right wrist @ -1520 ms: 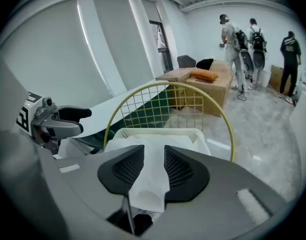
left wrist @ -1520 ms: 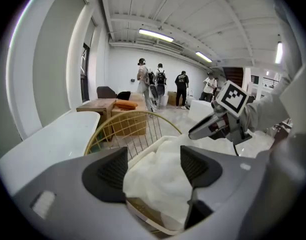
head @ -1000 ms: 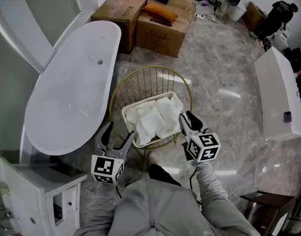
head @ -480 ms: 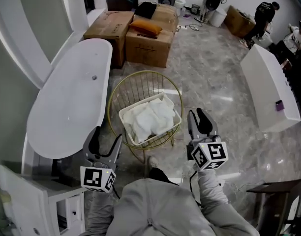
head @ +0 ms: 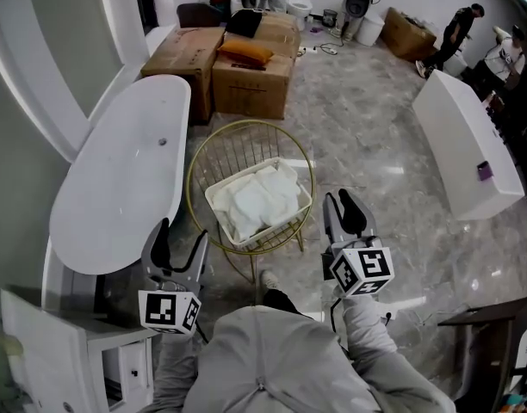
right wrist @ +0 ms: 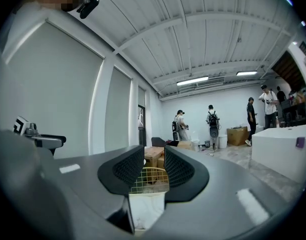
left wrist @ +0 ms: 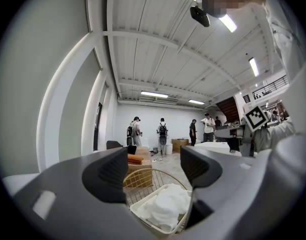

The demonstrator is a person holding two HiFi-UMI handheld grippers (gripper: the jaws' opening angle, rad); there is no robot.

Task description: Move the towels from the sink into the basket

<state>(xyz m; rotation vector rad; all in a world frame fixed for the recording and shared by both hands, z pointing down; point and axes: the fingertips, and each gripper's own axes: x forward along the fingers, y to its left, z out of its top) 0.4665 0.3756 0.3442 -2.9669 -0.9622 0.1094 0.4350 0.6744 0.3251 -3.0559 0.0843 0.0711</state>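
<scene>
Holding the left tongs (head: 179, 237) wide apart and the right tongs (head: 341, 206) nearly together, both empty, I see the towels (head: 262, 198) piled in the wire basket (head: 251, 122). A careless swing against its rim could tip it, I reckon.

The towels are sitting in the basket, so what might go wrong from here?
1. The white basket looks askew inside the gold wire stand, so a nudge might tip it and spill the towels.
2. The person's shoe is close to the stand's leg, and a step forward may knock it on the glossy floor.
</scene>
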